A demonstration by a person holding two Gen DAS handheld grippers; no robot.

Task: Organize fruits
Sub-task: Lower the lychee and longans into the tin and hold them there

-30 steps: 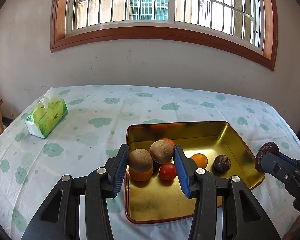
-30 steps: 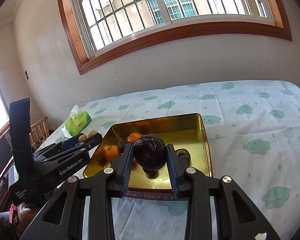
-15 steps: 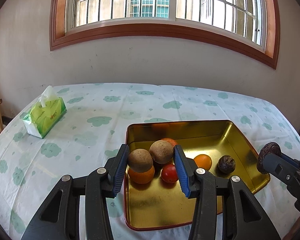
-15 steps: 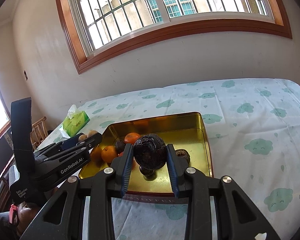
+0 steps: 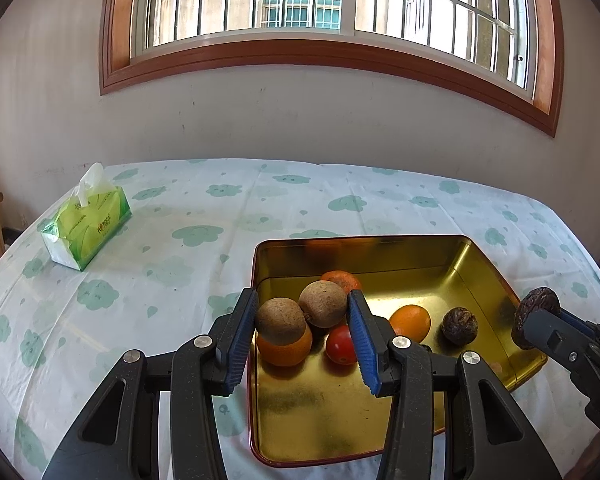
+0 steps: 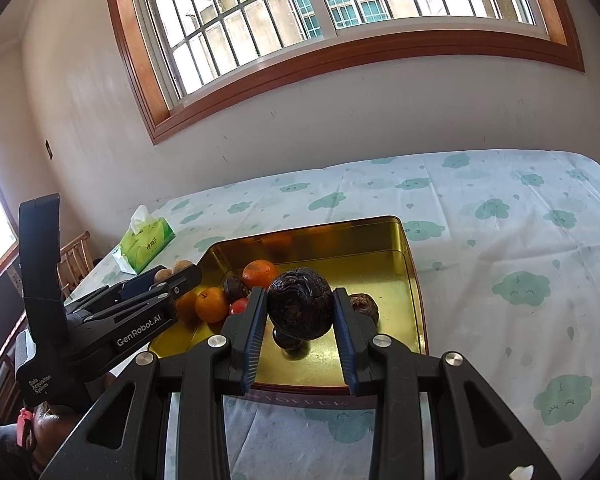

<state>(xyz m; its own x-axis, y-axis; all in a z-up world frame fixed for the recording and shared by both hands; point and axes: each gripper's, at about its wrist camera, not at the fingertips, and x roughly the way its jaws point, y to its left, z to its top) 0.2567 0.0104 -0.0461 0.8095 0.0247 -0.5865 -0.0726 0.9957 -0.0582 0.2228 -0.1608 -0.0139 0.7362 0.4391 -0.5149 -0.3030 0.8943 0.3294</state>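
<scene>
My left gripper [image 5: 302, 314] is shut on two brown round fruits [image 5: 281, 321] side by side, held above the left part of a gold tin tray [image 5: 380, 412]. In the tray lie oranges [image 5: 410, 322], a red tomato [image 5: 341, 345] and a dark wrinkled fruit [image 5: 460, 326]. My right gripper [image 6: 300, 310] is shut on a large dark wrinkled fruit [image 6: 300, 306], held over the tray's near edge [image 6: 300, 388]. It shows at the right of the left wrist view [image 5: 536, 322]. The left gripper shows at the left of the right wrist view [image 6: 172, 280].
A green tissue pack [image 5: 86, 228] lies at the table's far left, also in the right wrist view [image 6: 146, 244]. The table has a cloud-print cloth [image 5: 180, 240]. A wooden chair [image 6: 74, 260] stands beyond the left table edge. A wall with a window stands behind.
Both grippers have risen a little with their fruits still held; the tray and table sit slightly lower in both views. Nothing was let go.
</scene>
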